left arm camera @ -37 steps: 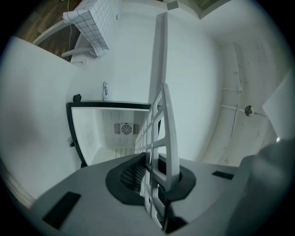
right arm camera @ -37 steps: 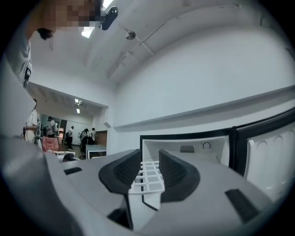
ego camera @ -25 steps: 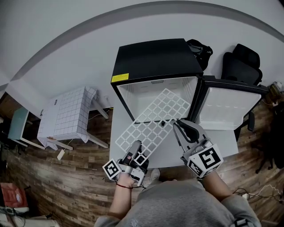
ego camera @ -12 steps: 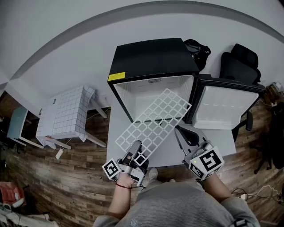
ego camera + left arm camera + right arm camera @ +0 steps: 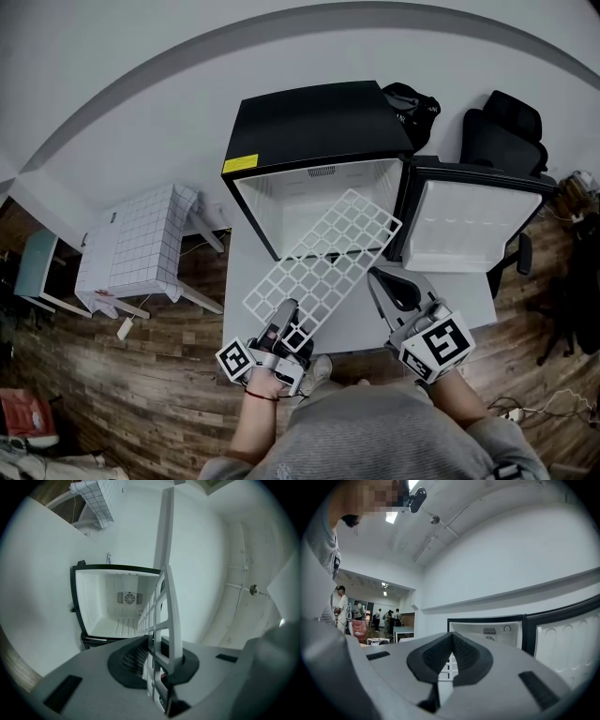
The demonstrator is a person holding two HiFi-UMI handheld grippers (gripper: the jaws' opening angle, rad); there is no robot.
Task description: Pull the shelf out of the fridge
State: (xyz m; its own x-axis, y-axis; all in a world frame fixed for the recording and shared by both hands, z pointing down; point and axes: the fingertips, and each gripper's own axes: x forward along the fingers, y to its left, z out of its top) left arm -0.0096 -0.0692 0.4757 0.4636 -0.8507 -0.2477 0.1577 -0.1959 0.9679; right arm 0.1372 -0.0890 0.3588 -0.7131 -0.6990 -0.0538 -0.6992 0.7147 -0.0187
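The black fridge (image 5: 319, 131) stands open, its door (image 5: 469, 225) swung to the right. The white grid shelf (image 5: 323, 258) slants out of its opening toward me, with the far end still at the fridge mouth. My left gripper (image 5: 286, 323) is shut on the shelf's near left end. In the left gripper view the shelf (image 5: 169, 606) runs edge-on between the pads of my left gripper (image 5: 157, 651), toward the fridge interior (image 5: 112, 606). My right gripper (image 5: 380, 278) is shut and holds nothing, just off the shelf's right edge. In its own view my right gripper (image 5: 451, 660) has its pads pressed together.
The fridge sits on a white platform (image 5: 375, 323) over a wooden floor. A small table under a checked cloth (image 5: 141, 244) stands to the left. A black chair (image 5: 502, 131) and a dark bag (image 5: 412, 98) are behind the door. People (image 5: 347, 611) stand far off.
My right gripper has drawn back from the shelf's right edge toward me and its jaws have closed. The left gripper and the shelf have hardly moved.
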